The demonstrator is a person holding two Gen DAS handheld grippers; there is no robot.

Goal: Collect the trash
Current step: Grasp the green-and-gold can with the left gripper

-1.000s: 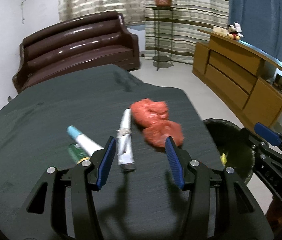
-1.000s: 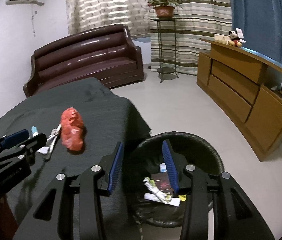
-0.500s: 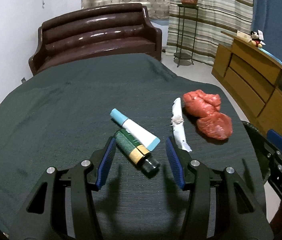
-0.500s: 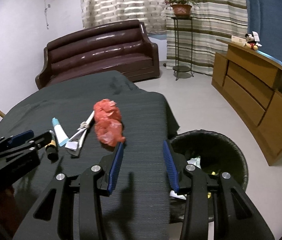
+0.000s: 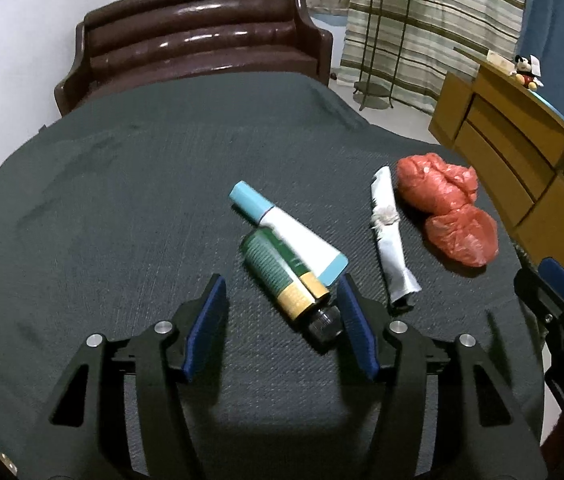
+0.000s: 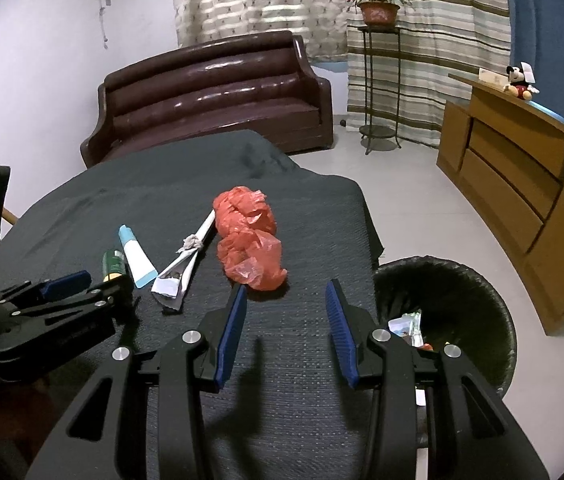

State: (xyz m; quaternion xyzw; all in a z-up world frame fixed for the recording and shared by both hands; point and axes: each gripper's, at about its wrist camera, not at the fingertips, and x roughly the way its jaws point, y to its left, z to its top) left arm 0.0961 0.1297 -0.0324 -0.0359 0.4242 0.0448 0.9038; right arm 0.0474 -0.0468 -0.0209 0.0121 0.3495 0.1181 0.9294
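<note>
Now, L gripper hangs over green bottle w/ jaws opening, pads not yet touching, likely lining up a pick. White tube leans on bottle; red bag lies beyond. R gripper parted, empty, beside bin.
</note>
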